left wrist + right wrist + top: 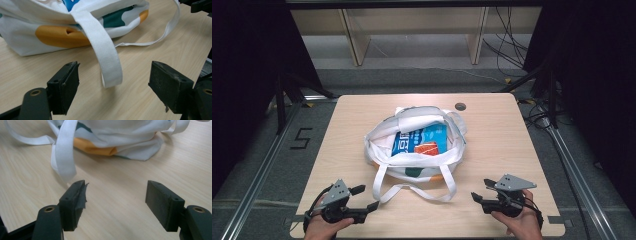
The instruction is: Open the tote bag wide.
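A white tote bag (412,145) with teal and orange patches lies open in the middle of the wooden table (507,135). Inside it is a blue and orange package (422,140). Its long white handles (412,192) trail toward the front edge. My left gripper (368,197) sits at the front left, open. In the left gripper view a handle loop (107,57) hangs just ahead of the left gripper (115,68), and the bag (25,47) is beyond. My right gripper (480,190) is at the front right, open and holding nothing. From the right gripper (116,186), the bag (120,135) and a strap (63,152) lie ahead to the left.
A small dark round grommet (460,106) is set in the table near its far edge. A pale wooden shelf frame (412,30) and loose cables (507,50) are on the floor behind. Metal rails run along both sides, with a "5" mark (301,138) at the left.
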{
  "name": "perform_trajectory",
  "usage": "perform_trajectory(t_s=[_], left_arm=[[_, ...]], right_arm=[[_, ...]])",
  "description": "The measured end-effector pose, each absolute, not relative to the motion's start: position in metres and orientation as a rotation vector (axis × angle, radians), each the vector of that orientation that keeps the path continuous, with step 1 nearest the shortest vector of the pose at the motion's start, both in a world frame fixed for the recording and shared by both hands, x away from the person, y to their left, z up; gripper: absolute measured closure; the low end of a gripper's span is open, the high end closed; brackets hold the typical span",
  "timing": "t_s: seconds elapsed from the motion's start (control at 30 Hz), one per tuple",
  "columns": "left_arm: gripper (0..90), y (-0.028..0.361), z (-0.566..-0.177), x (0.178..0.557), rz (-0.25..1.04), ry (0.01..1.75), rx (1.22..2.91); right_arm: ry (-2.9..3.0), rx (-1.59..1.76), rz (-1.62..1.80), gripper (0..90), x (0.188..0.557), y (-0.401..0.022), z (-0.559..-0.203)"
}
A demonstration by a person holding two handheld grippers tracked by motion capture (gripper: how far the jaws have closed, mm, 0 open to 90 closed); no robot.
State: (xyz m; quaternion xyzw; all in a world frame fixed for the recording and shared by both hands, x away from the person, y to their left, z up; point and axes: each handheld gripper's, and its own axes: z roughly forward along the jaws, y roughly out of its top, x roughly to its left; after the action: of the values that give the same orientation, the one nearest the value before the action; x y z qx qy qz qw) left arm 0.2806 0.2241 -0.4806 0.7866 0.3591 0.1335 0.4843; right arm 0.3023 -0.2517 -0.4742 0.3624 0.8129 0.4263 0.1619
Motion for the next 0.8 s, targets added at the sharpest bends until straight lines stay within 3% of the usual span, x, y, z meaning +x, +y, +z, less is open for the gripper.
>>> perform_trajectory(t_s=[0.5, 0.8], left_arm=[[21.9, 0.215, -0.49, 0.265, 0.335, 0.863, 1.957], [21.8, 0.216, -0.492, 0.266, 0.323, 0.902, 1.936]], right_arm=[[2.369, 1.07, 1.193, 30.6, 0.273, -0.258, -0.488], [2.398, 1.042, 1.179, 30.6, 0.275, -0.259, -0.492]])
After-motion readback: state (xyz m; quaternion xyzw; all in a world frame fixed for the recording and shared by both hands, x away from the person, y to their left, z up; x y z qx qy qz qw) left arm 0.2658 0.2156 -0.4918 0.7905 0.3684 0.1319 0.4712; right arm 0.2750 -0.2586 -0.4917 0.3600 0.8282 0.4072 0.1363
